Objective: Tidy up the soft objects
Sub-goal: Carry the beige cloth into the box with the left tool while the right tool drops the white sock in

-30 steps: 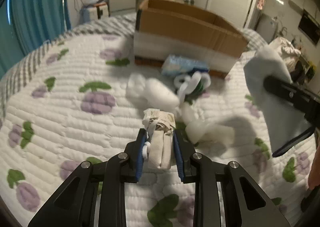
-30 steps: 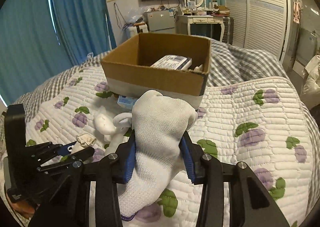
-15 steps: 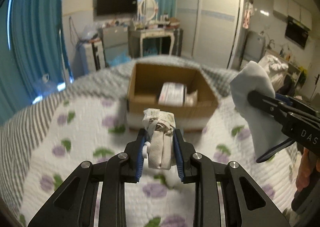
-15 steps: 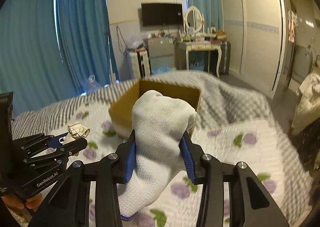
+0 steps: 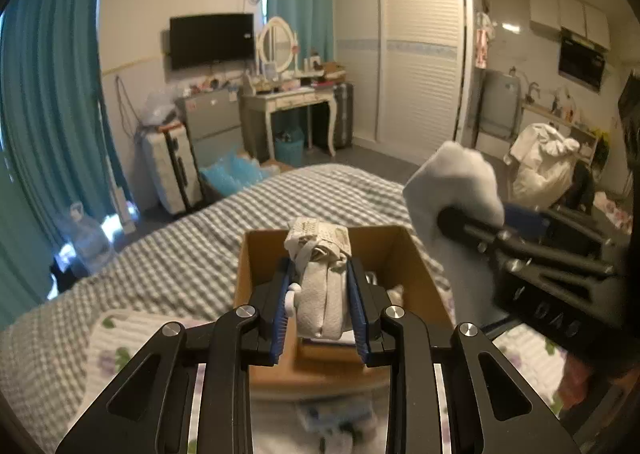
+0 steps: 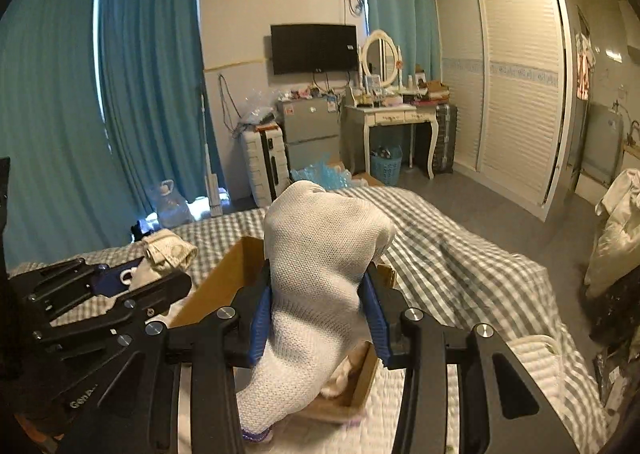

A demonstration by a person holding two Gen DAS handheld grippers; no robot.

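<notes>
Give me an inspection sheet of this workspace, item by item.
Surface: bed, checked blanket, floral quilt nearer.
Job's things: cardboard box open, items inside; beige cloth bundle; white sock.
Clutter: blurred items on the quilt in front of the box.
Grippers: left gripper shut on the bundle; right gripper shut on the sock; both at the box.
Cables: cords on the far wall.
Surroundings: TV, dressing table, wardrobe, teal curtains.
</notes>
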